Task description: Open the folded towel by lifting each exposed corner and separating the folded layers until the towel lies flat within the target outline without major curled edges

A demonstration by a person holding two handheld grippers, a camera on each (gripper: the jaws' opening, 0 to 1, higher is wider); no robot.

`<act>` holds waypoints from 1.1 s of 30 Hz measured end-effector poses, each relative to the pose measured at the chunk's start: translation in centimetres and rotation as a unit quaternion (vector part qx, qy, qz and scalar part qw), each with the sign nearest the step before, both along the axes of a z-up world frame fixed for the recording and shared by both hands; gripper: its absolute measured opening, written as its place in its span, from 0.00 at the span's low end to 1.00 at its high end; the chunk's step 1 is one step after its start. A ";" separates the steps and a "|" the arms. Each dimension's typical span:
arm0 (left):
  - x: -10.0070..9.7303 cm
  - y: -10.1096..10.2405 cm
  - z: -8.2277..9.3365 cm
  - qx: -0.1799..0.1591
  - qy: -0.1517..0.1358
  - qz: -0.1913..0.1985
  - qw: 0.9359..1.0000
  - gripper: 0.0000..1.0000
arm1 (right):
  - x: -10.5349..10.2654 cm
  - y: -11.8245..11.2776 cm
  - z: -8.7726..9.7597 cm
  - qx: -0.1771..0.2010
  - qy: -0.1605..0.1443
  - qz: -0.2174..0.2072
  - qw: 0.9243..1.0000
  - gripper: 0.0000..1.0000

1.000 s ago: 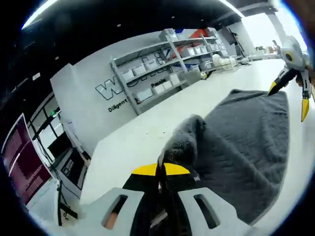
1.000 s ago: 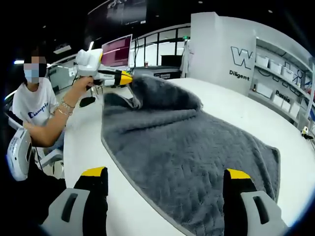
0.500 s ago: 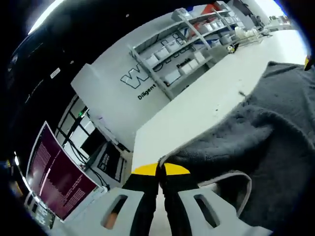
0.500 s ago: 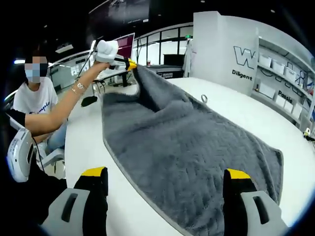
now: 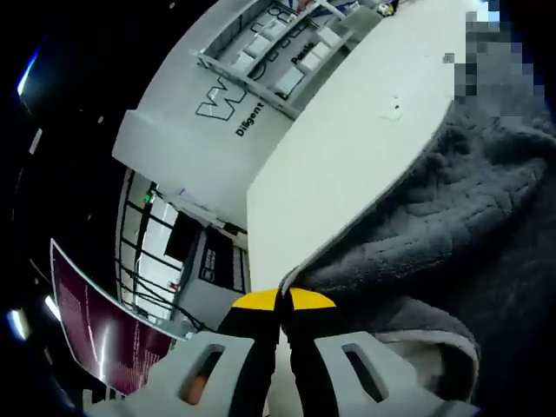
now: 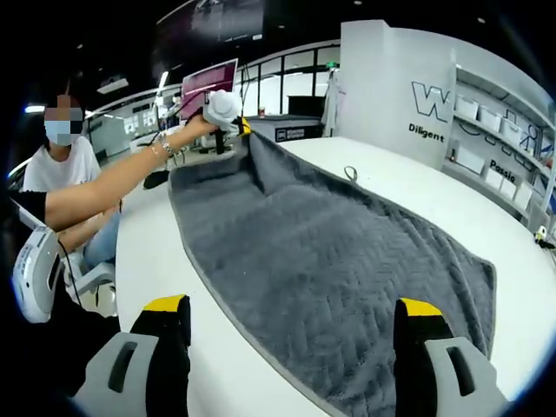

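Note:
A dark grey quilted towel [image 6: 330, 261] lies stretched along the white table [image 6: 148, 261], nearly spread out. In the right gripper view the left gripper [image 6: 241, 129] holds the towel's far corner, raised a little off the table at the far end. In the left gripper view that gripper [image 5: 284, 297] is shut on the towel's light-edged corner [image 5: 300, 276], with the grey cloth [image 5: 452, 217] bunched to its right. My right gripper [image 6: 291, 314] stands open over the towel's near end, its yellow-tipped jaws wide apart and holding nothing.
A person in a white shirt [image 6: 65, 187] sits at the table's left, one arm reaching out with the left gripper. A white wall with lettering [image 6: 426, 104] and shelves of bins [image 6: 499, 130] stand to the right. A small ring-like item [image 6: 350, 173] lies on the table beyond the towel.
The left gripper has pulled the towel's corner further away along the table, and the folded hump has flattened out. The right gripper has stayed put, open.

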State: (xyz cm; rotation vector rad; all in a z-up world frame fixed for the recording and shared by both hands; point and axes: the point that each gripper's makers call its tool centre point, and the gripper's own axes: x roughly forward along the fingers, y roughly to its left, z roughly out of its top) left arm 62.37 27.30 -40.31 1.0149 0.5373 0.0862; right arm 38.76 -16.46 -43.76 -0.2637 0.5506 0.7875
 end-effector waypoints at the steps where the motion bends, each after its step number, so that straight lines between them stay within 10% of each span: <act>1: 0.2 0.2 -0.5 0.018 0.004 0.001 1.000 0.02 | 0.0 -0.1 0.0 0.001 0.000 -0.002 1.000 0.99; 10: 0.9 0.7 -2.9 0.066 0.004 -0.006 0.998 0.02 | 0.0 0.0 -0.4 -0.002 0.006 -0.002 1.000 0.99; 19: 0.1 -0.2 -2.9 -0.052 -0.012 -0.025 0.998 0.28 | 0.0 0.3 -0.6 -0.003 0.008 0.000 1.000 0.99; 25: -1.1 -1.4 0.0 -0.164 -0.065 -0.041 0.983 0.48 | 0.3 0.5 -0.2 0.003 0.002 0.000 1.000 0.99; 33: -5.1 -5.0 2.4 -0.308 -0.074 -0.105 0.943 0.64 | 0.0 0.9 -0.2 0.000 0.001 0.007 1.000 0.99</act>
